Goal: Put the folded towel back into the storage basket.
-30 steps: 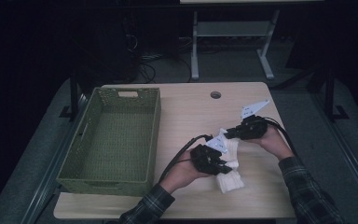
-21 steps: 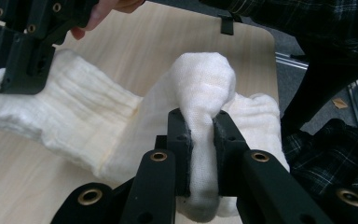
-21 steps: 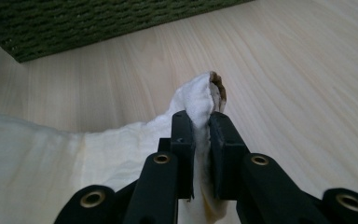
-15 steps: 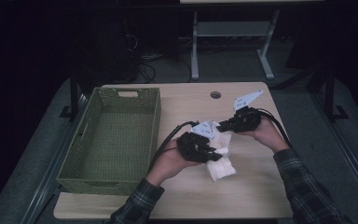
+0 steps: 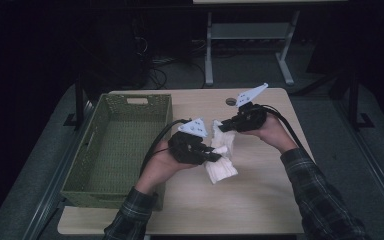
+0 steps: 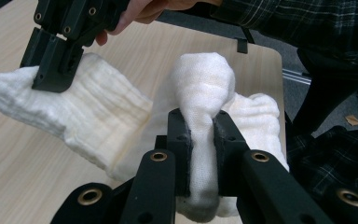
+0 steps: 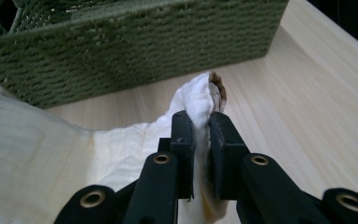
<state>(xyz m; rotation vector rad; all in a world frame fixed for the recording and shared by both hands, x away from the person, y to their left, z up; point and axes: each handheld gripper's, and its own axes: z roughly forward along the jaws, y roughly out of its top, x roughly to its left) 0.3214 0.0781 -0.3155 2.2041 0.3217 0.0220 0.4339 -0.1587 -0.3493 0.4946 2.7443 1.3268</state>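
Observation:
A white folded cloth (image 5: 221, 165) hangs above the wooden table between both grippers. My left gripper (image 5: 211, 156) is shut on one bunched part of the cloth (image 6: 200, 98), which bulges up between its jaws. My right gripper (image 5: 222, 127) is shut on another edge of the cloth (image 7: 196, 100), pinched thin between its pads. In the left gripper view the right gripper (image 6: 52, 79) clamps the cloth's far end at upper left. The cloth's lower end droops toward the tabletop.
A green woven basket (image 5: 166, 112), with nothing in it, stands on the left half of the table (image 5: 260, 200); its wall (image 7: 135, 42) rises close behind my right gripper. A round cable hole (image 5: 230, 101) sits near the table's far edge. Dark floor and a desk frame lie beyond.
Both grippers have risen and moved left toward the basket, carrying the cloth up off the table with them. Both stay clamped on it.

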